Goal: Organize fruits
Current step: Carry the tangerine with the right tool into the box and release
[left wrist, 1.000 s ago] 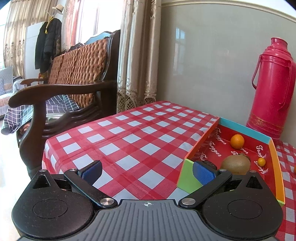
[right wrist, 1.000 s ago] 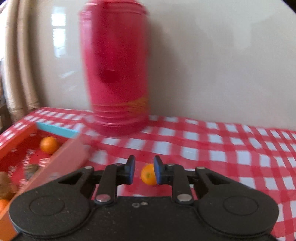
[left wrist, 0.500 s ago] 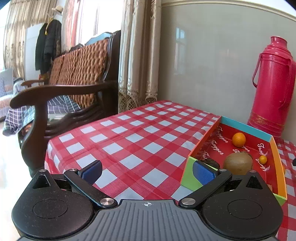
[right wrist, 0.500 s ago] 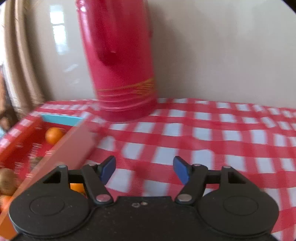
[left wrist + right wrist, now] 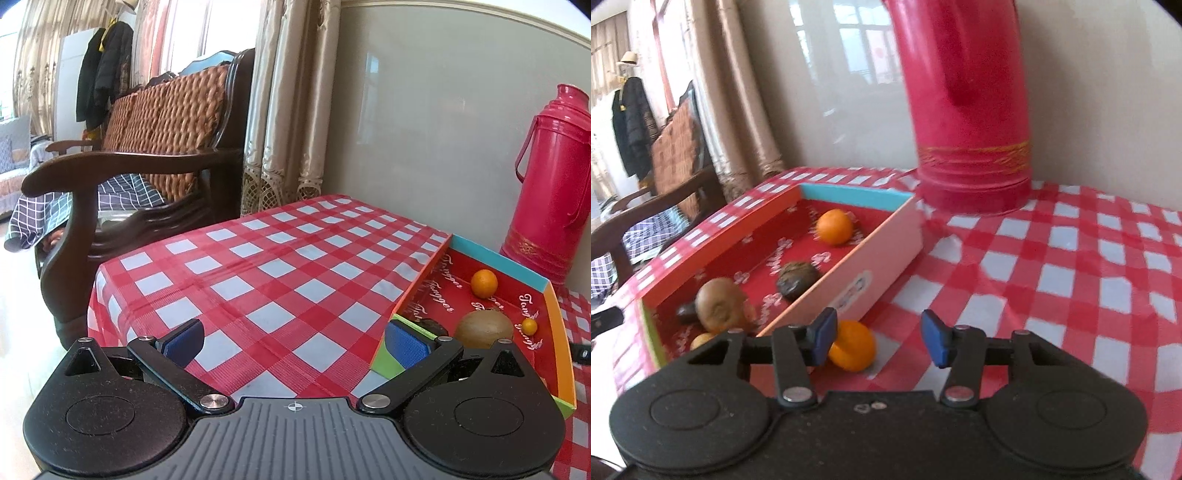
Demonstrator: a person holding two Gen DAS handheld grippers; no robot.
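Note:
In the right wrist view a small orange (image 5: 854,346) lies on the checked tablecloth, just outside the pink wall of the fruit box (image 5: 886,254). It sits between the fingers of my right gripper (image 5: 879,336), close against the left pad (image 5: 823,335). The jaws are closing and the right pad stands clear of the fruit. Inside the box are another orange (image 5: 834,227), a dark fruit (image 5: 796,279) and a brown kiwi (image 5: 720,310). My left gripper (image 5: 295,345) hovers open over the cloth left of the box (image 5: 498,258), holding nothing. The left wrist view also shows the orange (image 5: 484,283) and the kiwi (image 5: 484,328).
A tall red thermos (image 5: 967,110) stands against the wall behind the box, also the thermos (image 5: 550,184) at the right of the left wrist view. A wooden armchair (image 5: 147,166) and curtains sit beyond the table's left edge. A tiny yellow fruit (image 5: 529,326) lies in the box.
The right gripper was shut on the small orange, then opened and let it go. The fruit now lies on the cloth beside the box. The right view swung left and down; the left gripper stayed.

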